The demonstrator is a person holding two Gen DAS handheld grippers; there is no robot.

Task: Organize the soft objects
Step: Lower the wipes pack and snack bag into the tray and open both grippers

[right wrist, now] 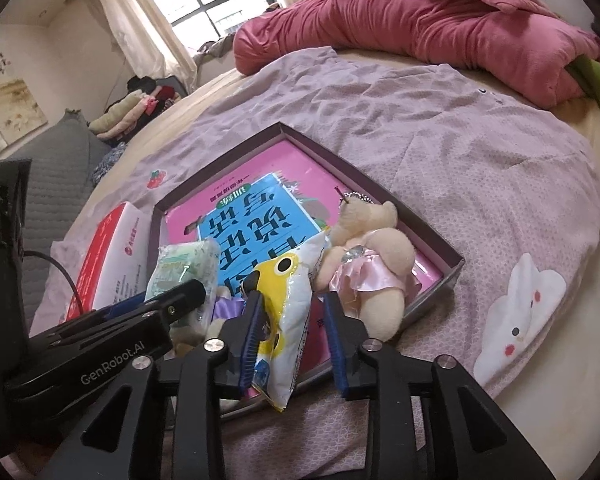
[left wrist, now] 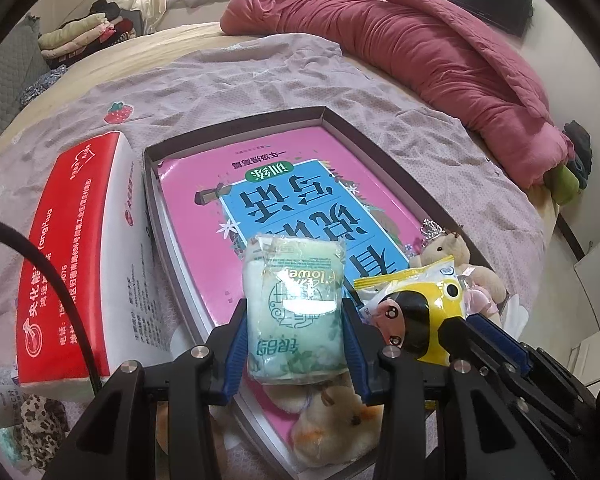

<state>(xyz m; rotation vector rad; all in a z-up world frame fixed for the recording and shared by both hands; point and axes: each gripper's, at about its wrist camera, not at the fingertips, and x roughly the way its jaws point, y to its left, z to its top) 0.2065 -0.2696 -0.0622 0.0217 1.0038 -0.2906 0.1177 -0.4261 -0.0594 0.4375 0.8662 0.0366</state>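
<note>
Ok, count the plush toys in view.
2: a bear in a pink dress at the tray's right edge, and a cream plush beneath the held tissue pack; others may be hidden.
</note>
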